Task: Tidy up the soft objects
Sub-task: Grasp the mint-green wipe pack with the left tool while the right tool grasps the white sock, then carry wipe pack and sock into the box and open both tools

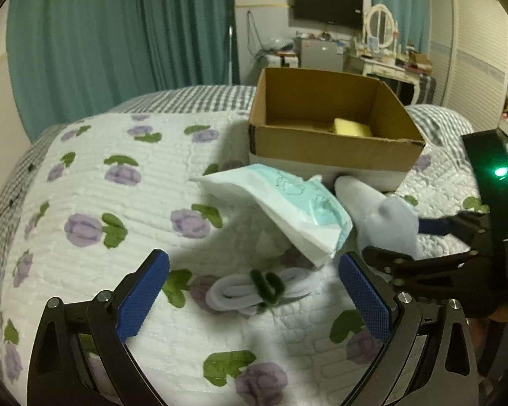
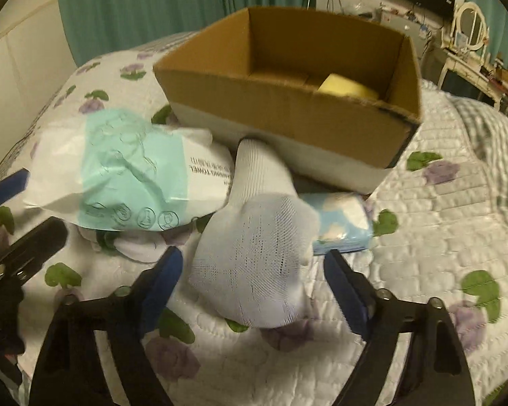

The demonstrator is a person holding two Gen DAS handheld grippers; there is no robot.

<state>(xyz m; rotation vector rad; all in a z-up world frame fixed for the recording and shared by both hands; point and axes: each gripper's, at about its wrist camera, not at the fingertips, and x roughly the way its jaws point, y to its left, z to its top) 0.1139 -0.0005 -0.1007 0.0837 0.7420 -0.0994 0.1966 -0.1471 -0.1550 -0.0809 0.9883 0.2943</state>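
A white sock (image 2: 254, 257) lies at frame centre on the floral quilt (image 2: 440, 237), its toe against the cardboard box (image 2: 288, 115) above, between the spread, released jaws of the right gripper (image 2: 254, 287). The left gripper (image 1: 254, 291), also released, hovers at lower centre over a rolled white sock (image 1: 250, 292). A teal-and-white towel pack (image 1: 281, 209) sits centre; a yellow sponge (image 1: 352, 128) rests inside the box.

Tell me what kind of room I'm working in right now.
Most likely a bedroom: the work surface is a bed with a floral quilt, and behind it stand a vanity table with an oval mirror, a wall-mounted TV and teal curtains.
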